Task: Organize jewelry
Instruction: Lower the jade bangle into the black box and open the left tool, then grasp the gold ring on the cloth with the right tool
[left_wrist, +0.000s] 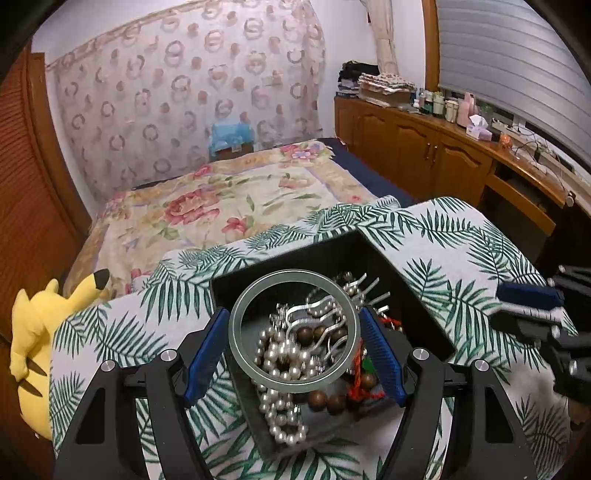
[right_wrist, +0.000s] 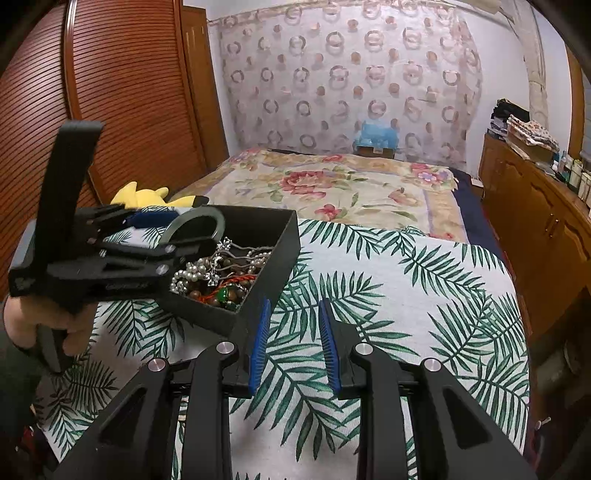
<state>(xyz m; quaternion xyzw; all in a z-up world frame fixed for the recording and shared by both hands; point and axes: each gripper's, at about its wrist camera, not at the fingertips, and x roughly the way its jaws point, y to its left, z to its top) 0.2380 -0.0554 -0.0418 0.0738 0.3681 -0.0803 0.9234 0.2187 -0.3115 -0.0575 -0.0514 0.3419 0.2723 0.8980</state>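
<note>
My left gripper (left_wrist: 293, 330) is shut on a pale green bangle (left_wrist: 236, 328), holding it just above an open black jewelry box (left_wrist: 373, 254). The box holds pearl strands (left_wrist: 280, 354), brown wooden beads (left_wrist: 328, 400), silver hairpins and a red cord. In the right wrist view the box (right_wrist: 273, 251) sits left of centre with the bangle (right_wrist: 218, 221) over it, held by the left gripper (right_wrist: 177, 229). My right gripper (right_wrist: 293, 347) is open and empty over the palm-leaf cloth (right_wrist: 406, 295), just right of the box. It shows at the right edge of the left wrist view (left_wrist: 532, 306).
The leaf-print cloth (left_wrist: 461, 243) covers the work surface at the foot of a floral bed (right_wrist: 332, 184). A yellow plush toy (left_wrist: 33, 332) lies at the left. Wooden cabinets (left_wrist: 424, 147) with bottles line the right wall. A slatted wardrobe (right_wrist: 122, 92) stands at the left.
</note>
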